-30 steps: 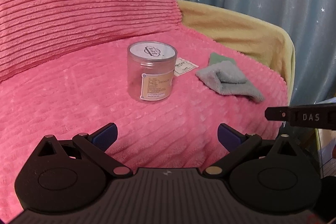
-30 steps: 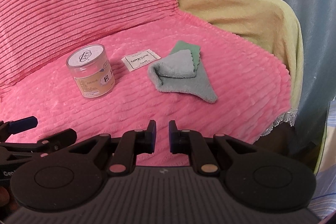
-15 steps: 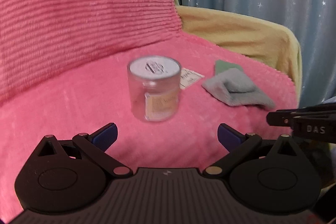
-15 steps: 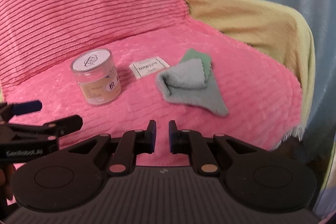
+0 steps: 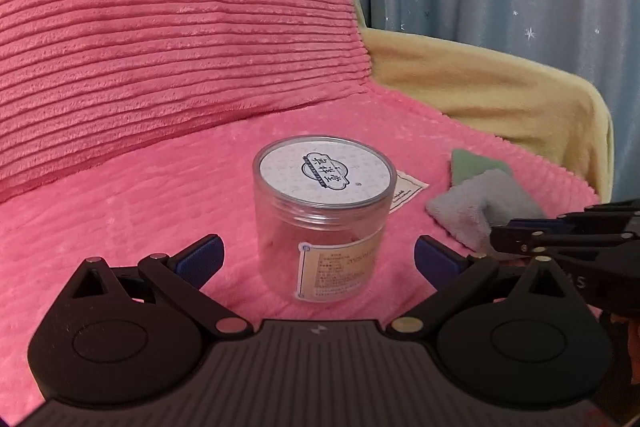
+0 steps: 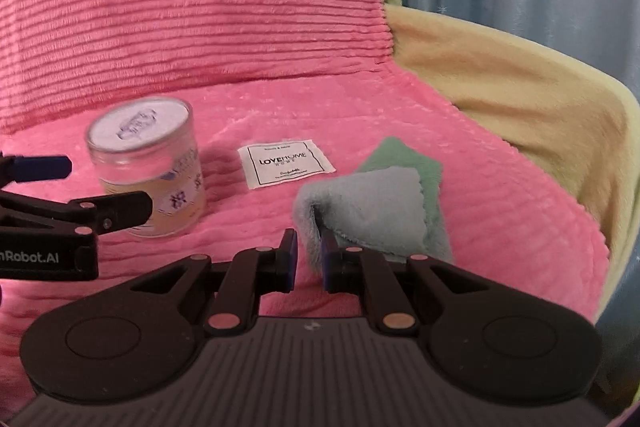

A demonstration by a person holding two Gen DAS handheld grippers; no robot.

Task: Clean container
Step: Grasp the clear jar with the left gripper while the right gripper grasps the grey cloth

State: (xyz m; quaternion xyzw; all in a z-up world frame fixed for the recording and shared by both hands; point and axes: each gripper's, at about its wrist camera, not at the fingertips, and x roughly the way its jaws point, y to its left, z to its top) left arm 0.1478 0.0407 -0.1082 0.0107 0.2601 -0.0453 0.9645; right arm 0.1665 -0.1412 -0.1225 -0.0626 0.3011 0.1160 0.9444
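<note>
Container (image 5: 322, 223) — a clear lidded jar — stands upright at the centre of the left wrist frame on the pink blanket (image 5: 120, 207), between the widely spread fingers of the left gripper (image 5: 318, 261) (not touching). Lower centre in the right view, the right gripper (image 6: 309, 257) is nearly pressed together, empty, at the folded grey cloth (image 6: 368, 207).

On a pink blanket (image 6: 500, 227), the clear jar (image 5: 322, 223) stands upright between the wide-spread fingers of the left gripper (image 5: 318, 261), bare plush on either side. A flat cloth label (image 6: 286, 167) lies between jar and folded grey towel (image 6: 368, 207), neither touching. The right gripper (image 6: 308, 259), fingers nearly together, hovers at the towel's near fold. A ribbed cushion (image 6: 192, 7) walls the blanket's far edge.
</note>
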